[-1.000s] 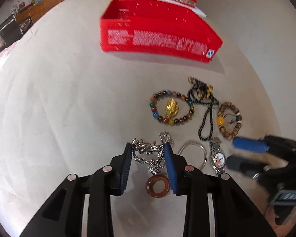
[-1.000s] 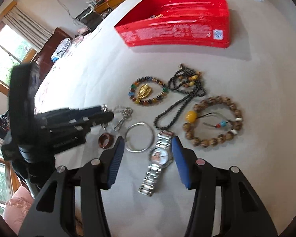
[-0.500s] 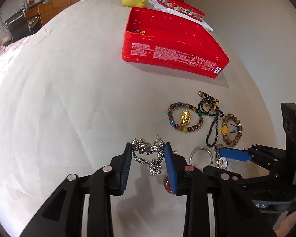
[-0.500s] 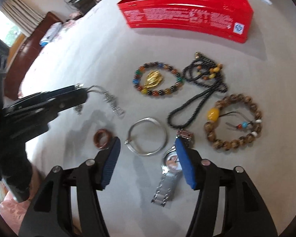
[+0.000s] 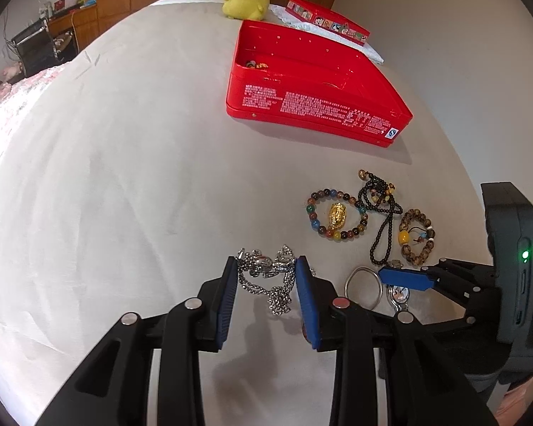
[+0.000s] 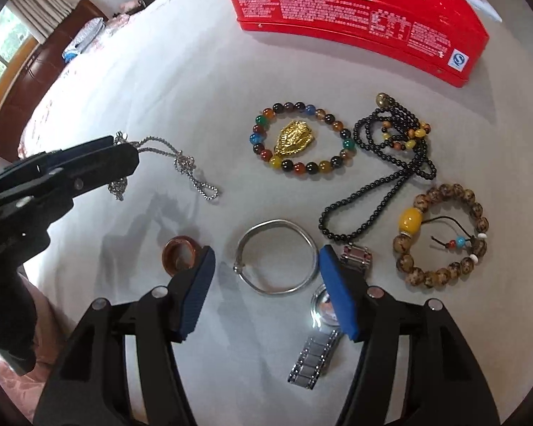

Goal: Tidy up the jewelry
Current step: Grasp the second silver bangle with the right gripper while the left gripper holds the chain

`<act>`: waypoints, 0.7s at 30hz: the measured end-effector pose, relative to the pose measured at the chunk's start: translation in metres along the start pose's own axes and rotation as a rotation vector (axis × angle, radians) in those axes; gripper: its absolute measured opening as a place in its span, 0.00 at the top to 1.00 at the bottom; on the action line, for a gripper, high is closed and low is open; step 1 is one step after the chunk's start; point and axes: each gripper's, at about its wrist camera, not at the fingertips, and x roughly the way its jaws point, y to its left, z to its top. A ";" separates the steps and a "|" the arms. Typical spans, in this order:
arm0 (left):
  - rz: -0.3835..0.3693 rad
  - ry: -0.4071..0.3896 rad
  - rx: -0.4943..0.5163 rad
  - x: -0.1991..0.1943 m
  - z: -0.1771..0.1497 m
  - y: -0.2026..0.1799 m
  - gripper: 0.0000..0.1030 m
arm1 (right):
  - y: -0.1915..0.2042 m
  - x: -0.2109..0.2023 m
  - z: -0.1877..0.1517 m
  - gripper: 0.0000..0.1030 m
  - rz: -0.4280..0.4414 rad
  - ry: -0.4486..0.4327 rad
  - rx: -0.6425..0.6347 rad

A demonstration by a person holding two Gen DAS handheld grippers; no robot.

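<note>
Dangling from the left gripper (image 5: 266, 266), the silver chain necklace (image 5: 266, 277) is clamped at its bunched top while a long loop trails loose below the pads. That loop looks like the main risk to me: carried across to the red tin (image 5: 316, 81), it could snag the tin's near wall or slip out, since only part of the chain is pinched. The right gripper (image 6: 266, 259) hovers over the silver bangle (image 6: 277, 255), its jaws having just been opening; they stand apart on either side of the bangle without pressing it. One pad sits right over the wristwatch (image 6: 319, 333) and the other beside the brown ring (image 6: 177, 254), so closing from here might catch the watch or nudge the ring instead. The multicoloured bead bracelet (image 6: 302, 138), black bead necklace (image 6: 391, 163) and wooden bead bracelet (image 6: 444, 234) lie on the white cloth (image 5: 124, 177). The tin is open; a few small gold and dark pieces sit in its far left corner, too small to identify.
</note>
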 end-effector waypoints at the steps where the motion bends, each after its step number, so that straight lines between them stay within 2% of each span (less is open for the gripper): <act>1: -0.001 0.001 -0.001 0.000 0.000 0.000 0.68 | 0.001 0.000 0.000 0.39 -0.006 -0.003 -0.003; 5: 0.000 0.001 0.003 0.000 -0.001 0.000 0.68 | 0.008 0.003 0.001 0.42 -0.057 -0.024 -0.030; 6: 0.001 0.001 0.004 0.000 -0.001 0.000 0.68 | 0.009 0.003 0.002 0.52 -0.076 -0.034 -0.037; 12: 0.008 0.004 0.002 0.001 0.000 0.000 0.68 | 0.001 -0.003 0.000 0.53 -0.036 -0.054 -0.018; 21: 0.015 -0.009 0.000 -0.003 0.003 -0.003 0.68 | -0.018 -0.040 0.000 0.53 0.000 -0.122 0.007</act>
